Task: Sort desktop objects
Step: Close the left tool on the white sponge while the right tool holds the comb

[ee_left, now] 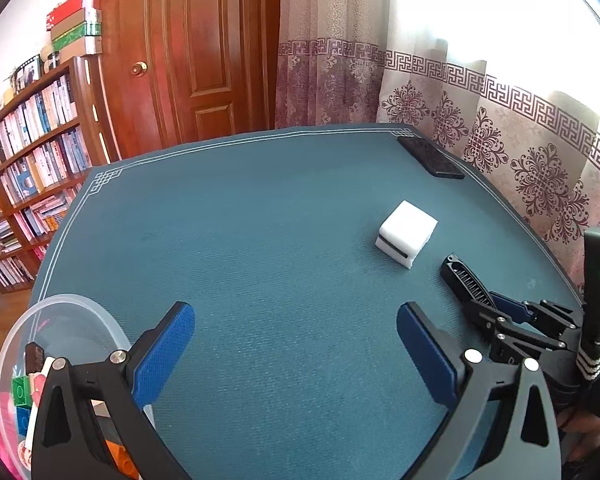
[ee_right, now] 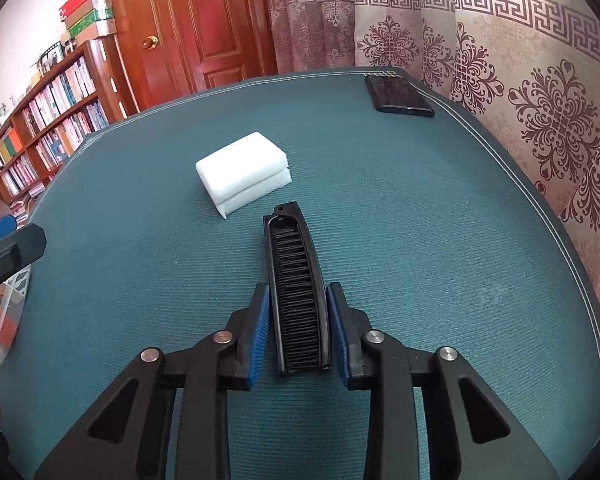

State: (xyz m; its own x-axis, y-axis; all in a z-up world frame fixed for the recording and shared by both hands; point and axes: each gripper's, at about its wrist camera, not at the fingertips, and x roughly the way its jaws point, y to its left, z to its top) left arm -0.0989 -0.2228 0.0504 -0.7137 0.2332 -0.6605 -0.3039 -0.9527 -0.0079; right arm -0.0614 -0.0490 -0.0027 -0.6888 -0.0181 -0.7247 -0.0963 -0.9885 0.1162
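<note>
A teal mat (ee_right: pixel 420 200) covers the desk, with bookshelves (ee_left: pixel 32 152) far left. The right gripper (ee_right: pixel 296 316) grasps a black comb (ee_right: pixel 296 280); the left gripper (ee_left: pixel 296 344) is released.

Right claw (ee_right: pixel 296 320) closed around black comb (ee_right: pixel 296 292), blue pads touching both its sides, low on the teal bench (ee_right: pixel 420 220). Beyond the comb, white sponge (ee_right: pixel 244 172); farther beyond, right, dark phone (ee_right: pixel 398 94).

Left gripper (ee_left: pixel 296 344) hovers spread wide; right gripper (ee_right: pixel 298 328) is nearly closed, low and level.
</note>
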